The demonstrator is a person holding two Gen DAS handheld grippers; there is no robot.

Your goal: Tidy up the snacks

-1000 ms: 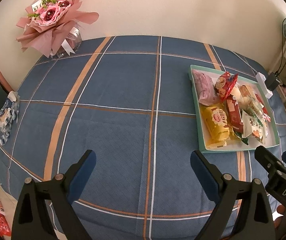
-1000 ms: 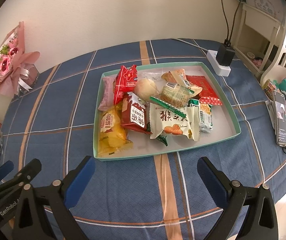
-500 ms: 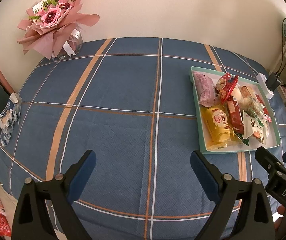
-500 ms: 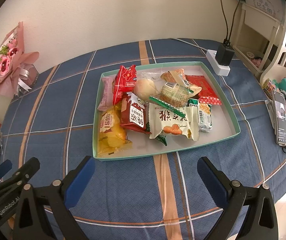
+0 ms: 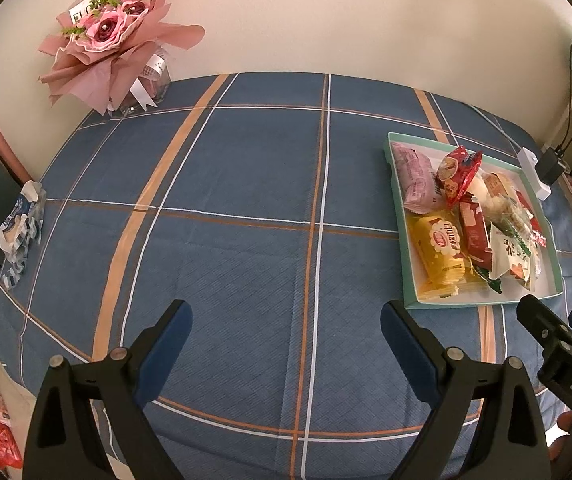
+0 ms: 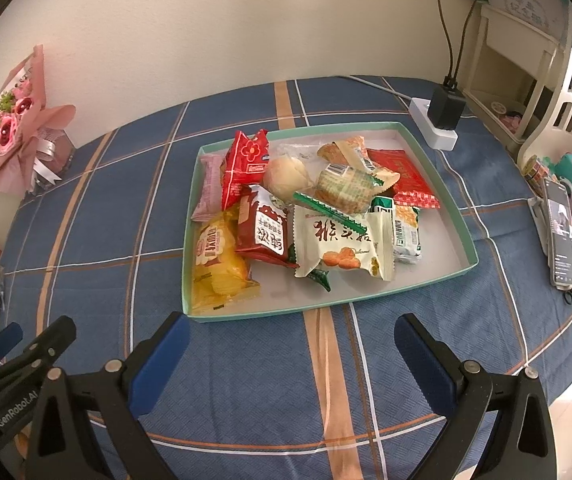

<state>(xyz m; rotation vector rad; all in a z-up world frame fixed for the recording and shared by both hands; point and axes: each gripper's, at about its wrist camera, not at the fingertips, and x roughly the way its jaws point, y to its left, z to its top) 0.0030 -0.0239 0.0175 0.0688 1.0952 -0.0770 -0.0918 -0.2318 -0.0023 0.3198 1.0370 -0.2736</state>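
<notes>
A teal-rimmed white tray (image 6: 441,276) (image 5: 397,216) sits on the blue plaid tablecloth, piled with snack packets: a yellow chip bag (image 6: 218,268) (image 5: 443,248), a dark red packet (image 6: 264,232), a white packet with orange print (image 6: 337,246), a pink packet (image 6: 210,186) (image 5: 415,178), a red bag (image 6: 246,162), a round bun (image 6: 287,174). My right gripper (image 6: 291,340) is open and empty, just in front of the tray's near rim. My left gripper (image 5: 286,328) is open and empty over bare cloth, left of the tray.
A pink flower bouquet (image 5: 114,40) (image 6: 18,128) stands at the far left by the wall. A white power strip with a black charger (image 6: 441,120) lies behind the tray. A phone and small clutter (image 6: 561,236) lie at the right edge. A crumpled wrapper (image 5: 20,228) lies at the left edge.
Both views have shifted slightly; the tray sits a little lower and nearer in them. Both grippers stay open and empty.
</notes>
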